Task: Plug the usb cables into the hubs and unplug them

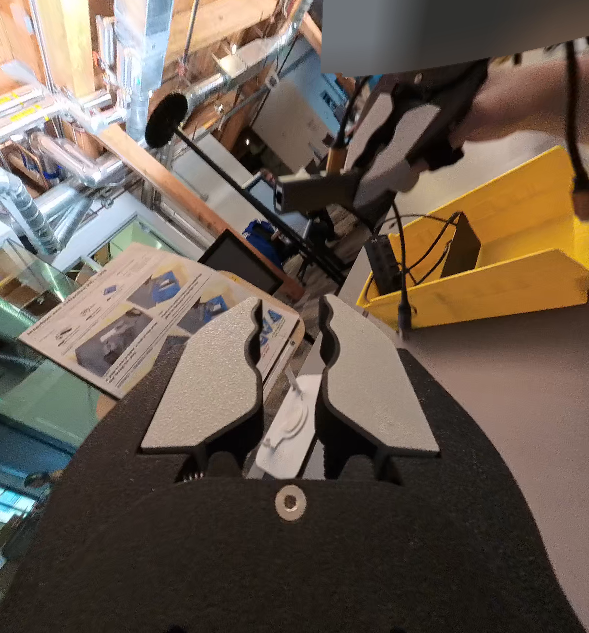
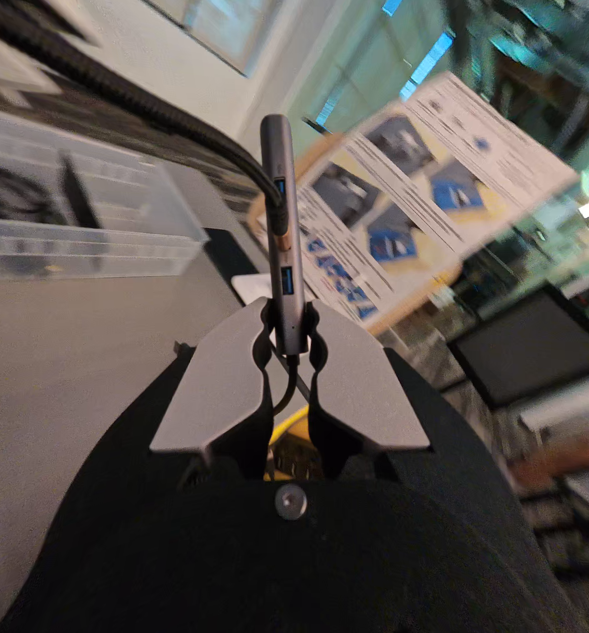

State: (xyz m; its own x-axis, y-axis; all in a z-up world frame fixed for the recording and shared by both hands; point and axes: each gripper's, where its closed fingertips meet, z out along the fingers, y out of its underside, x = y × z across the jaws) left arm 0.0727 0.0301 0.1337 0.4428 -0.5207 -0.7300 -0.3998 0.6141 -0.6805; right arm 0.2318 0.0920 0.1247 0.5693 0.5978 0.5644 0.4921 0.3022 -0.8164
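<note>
My right gripper (image 2: 289, 305) is shut on the lower end of a slim grey USB hub (image 2: 281, 191) and holds it upright in the air. A black braided cable (image 2: 149, 113) with a copper collar is plugged into the hub's side, between two blue ports. In the left wrist view the same hub (image 1: 307, 195) shows in the right gripper (image 1: 385, 150), and the cable's free copper plug (image 1: 584, 202) hangs at the right. My left gripper (image 1: 290, 301) is open and empty, low over the table edge. A black hub (image 1: 385, 263) stands in the yellow bin (image 1: 492, 298).
The yellow bin sits on the grey table (image 1: 492, 411) with thin black cables in it. A white flat pad (image 1: 286, 428) lies below my left fingers. A printed poster board (image 1: 142, 308) and a dark monitor (image 1: 241, 263) stand beyond the table. A clear plastic bin (image 2: 80, 222) stands at the left. The tips of one gripper are about 20 centimetres away from the tips of the other.
</note>
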